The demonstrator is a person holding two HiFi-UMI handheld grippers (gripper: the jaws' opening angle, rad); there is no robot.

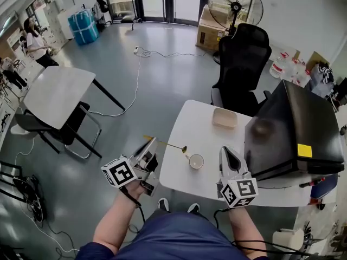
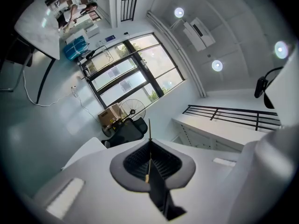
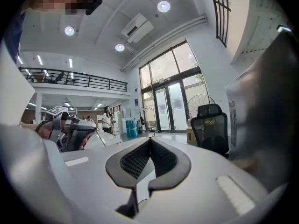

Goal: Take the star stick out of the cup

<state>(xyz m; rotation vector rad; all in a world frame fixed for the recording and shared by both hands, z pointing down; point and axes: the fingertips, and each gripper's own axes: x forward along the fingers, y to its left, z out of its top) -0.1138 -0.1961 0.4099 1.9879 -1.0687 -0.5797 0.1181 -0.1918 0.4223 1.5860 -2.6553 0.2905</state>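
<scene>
Bench (image 1: pixel 201 128) carrying cup (image 1: pixel 196 161) right of left hand-held gripper (image 1: pixel 152 146), which is pinching star stick (image 1: pixel 171 145); pulling it clear wants steady grip

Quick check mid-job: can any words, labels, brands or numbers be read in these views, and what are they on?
No readable text in any view.
Marker cubes: black-and-white square patterns only, no letters.
Yellow sticker on the black case: nothing legible on it.
Cardboard box by the fan: any print is too small to read.
</scene>
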